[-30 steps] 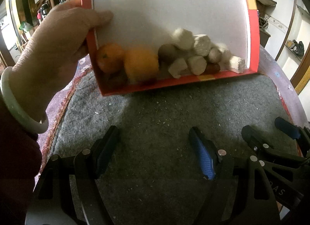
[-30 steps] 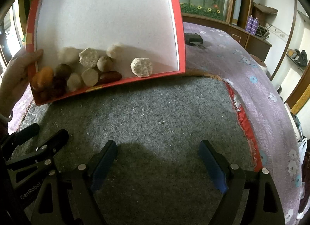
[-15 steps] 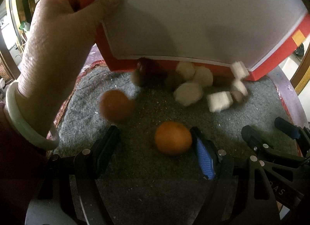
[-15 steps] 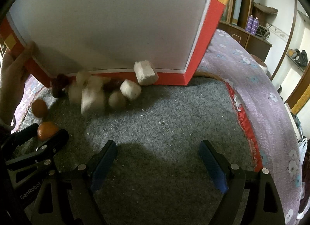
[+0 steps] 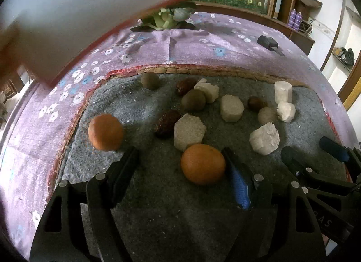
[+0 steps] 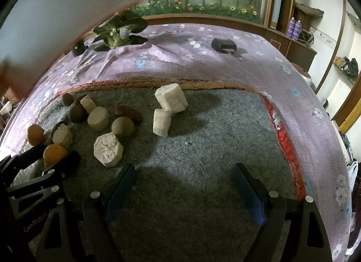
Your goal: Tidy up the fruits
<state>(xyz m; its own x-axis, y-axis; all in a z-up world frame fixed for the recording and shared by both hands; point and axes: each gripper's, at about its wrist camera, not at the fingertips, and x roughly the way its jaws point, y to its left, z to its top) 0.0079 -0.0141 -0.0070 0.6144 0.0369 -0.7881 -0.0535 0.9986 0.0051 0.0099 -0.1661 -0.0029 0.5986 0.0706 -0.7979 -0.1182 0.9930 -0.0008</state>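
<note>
Both grippers rest low over the grey mat, fingers spread wide and holding nothing: the left gripper and the right gripper sit where they were half a second ago. What has changed is the fruit. The tray, which was tipped right over the mat, is now lifted up and away to the upper left, blurred, and the pieces have stopped rolling. The near orange lies just inside the left gripper's right finger, touching or nearly touching it; it was there already. The second orange has settled just beyond the left finger, near the mat's edge. Farther out, pale cut chunks, brown kiwis and dark red dates lie scattered, more spread out than under the tray. Beyond the mat, the purple floral cloth carries a leafy green and a small black object.
</note>
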